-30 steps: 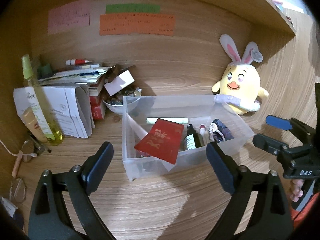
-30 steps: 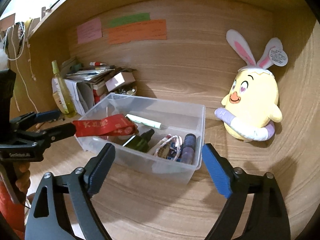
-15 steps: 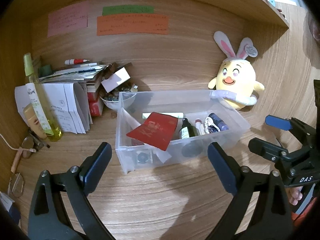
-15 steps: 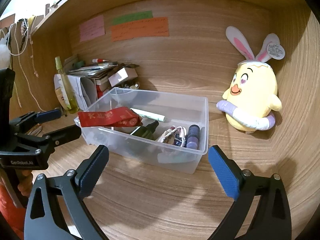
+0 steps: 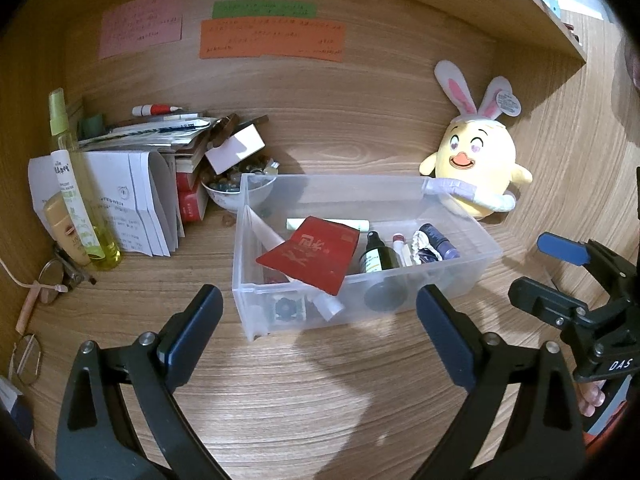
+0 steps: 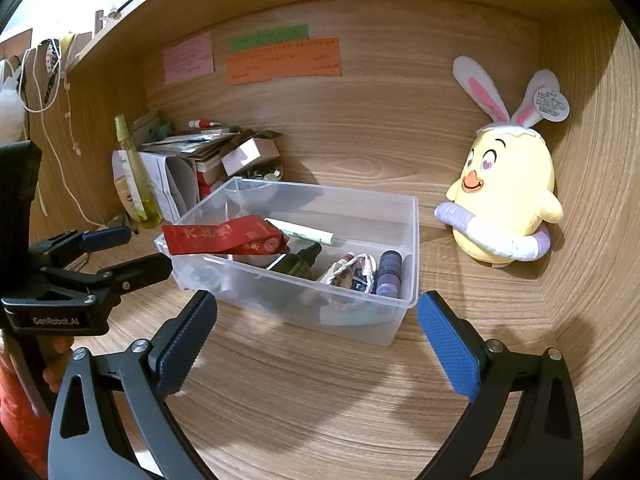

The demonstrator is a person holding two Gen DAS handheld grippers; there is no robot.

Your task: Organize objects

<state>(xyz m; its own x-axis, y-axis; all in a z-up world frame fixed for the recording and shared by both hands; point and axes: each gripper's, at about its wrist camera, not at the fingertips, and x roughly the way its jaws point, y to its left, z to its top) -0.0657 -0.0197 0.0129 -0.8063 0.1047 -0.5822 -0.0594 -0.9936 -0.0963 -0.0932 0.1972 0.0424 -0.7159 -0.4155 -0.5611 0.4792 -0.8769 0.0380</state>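
Wood-grain tabletop (image 5: 320,392) carries a clear plastic bin (image 5: 460,280) holding a red envelope (image 5: 316,256) and small bottles. Both the left hand-held gripper (image 5: 318,328) and right hand-held gripper (image 6: 316,328) hover released before it, grasping nothing; a yellow plush chick (image 6: 504,200) sits beside the bin.

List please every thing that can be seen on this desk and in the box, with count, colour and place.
storage box: 1, clear plastic, middle of desk
red envelope: 1, red, leaning on box's left front rim
dark bottle: 1, dark green, inside box
purple tube: 1, purple, inside box, right end
plush chick: 1, yellow with rabbit ears, right of box
spray bottle: 1, yellow-green, far left
paper stack: 1 pile, mostly white, back left
bowl: 1, white, behind box's left corner
sticky notes: 3, pink, green, orange, back wall
left gripper: 1, black, open, before box
right gripper: 1, black with blue pads, open, before box
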